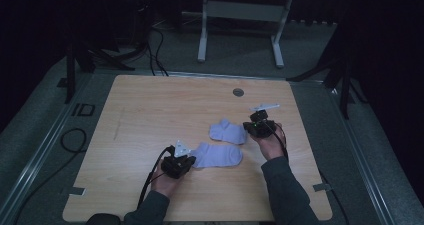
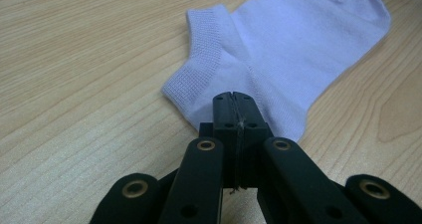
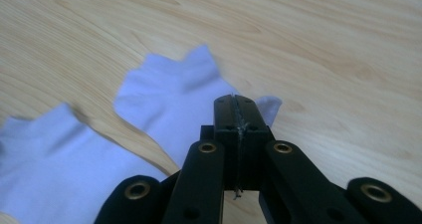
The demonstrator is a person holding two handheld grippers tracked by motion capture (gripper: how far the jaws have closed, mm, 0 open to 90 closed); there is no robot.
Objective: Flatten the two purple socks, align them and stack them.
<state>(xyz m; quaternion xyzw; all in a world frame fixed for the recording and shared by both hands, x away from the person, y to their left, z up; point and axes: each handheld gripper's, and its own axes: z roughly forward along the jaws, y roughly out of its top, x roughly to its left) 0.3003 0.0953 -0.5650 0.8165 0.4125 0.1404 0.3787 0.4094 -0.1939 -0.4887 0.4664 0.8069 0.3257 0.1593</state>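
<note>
1. High view: 2 pale socks lie mid-table [image 1: 150, 105]; near sock [image 1: 220, 155] towards the person, far sock [image 1: 228, 132] just beyond it, the 2 close together, contact uncertain.
2. Left gripper [image 1: 186, 161] sits at the near sock's cuff end; left gripper view shows jaws pressed together over the sock [image 2: 298, 40] near its ribbed cuff [image 2: 199, 64]; whether fabric is pinched cannot be told.
3. Right gripper [image 1: 252, 126] sits at the far sock's right edge; right gripper view shows jaws likewise clenched over that sock [image 3: 169, 99]; any hold on cloth is unclear.
4. Probable step: pairing or stacking the socks; confirm each pinch holds 1 edge, lift low, keep the cloth flat, align cuffs before letting go.
</note>
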